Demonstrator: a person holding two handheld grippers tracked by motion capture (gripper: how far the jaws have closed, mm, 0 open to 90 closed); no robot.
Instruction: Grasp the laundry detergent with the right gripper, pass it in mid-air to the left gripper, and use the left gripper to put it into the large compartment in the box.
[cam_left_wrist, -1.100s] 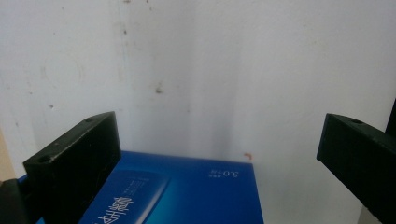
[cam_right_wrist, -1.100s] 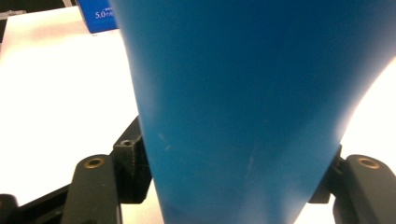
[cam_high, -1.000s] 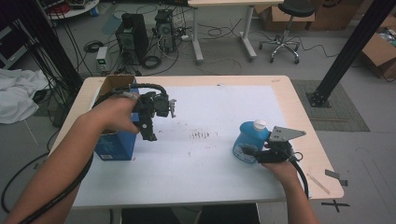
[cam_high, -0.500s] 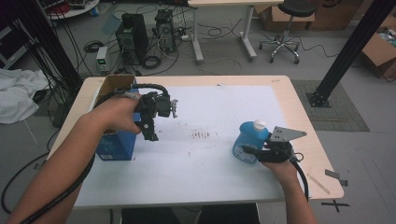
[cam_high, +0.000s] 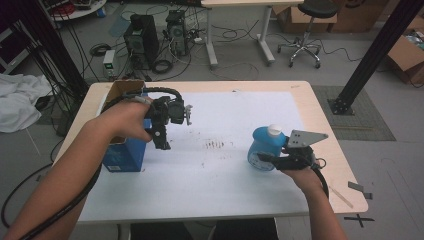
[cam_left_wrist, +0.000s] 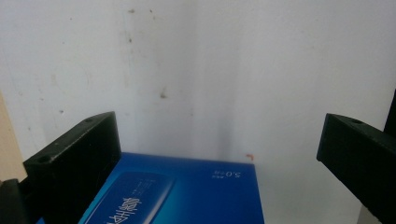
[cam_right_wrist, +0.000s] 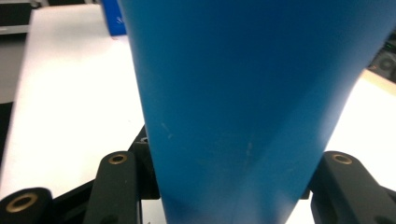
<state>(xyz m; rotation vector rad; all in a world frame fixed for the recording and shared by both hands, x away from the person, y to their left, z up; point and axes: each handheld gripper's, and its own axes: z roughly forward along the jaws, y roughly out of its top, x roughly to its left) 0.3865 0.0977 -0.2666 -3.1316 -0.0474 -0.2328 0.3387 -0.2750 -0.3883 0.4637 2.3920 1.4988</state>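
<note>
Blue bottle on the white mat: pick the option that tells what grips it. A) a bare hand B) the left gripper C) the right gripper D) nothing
C: the right gripper has its jaws pressed on both sides of the blue bottle, as its own view shows.

Blue box (cam_left_wrist: 187, 196) lettering blurred, cropped

The round blue plastic bottle with a white cap (cam_high: 264, 146) stands upright on the right part of the white table top. The tall blue cardboard box (cam_high: 125, 150), its top flaps open, stands at the left edge.
</note>
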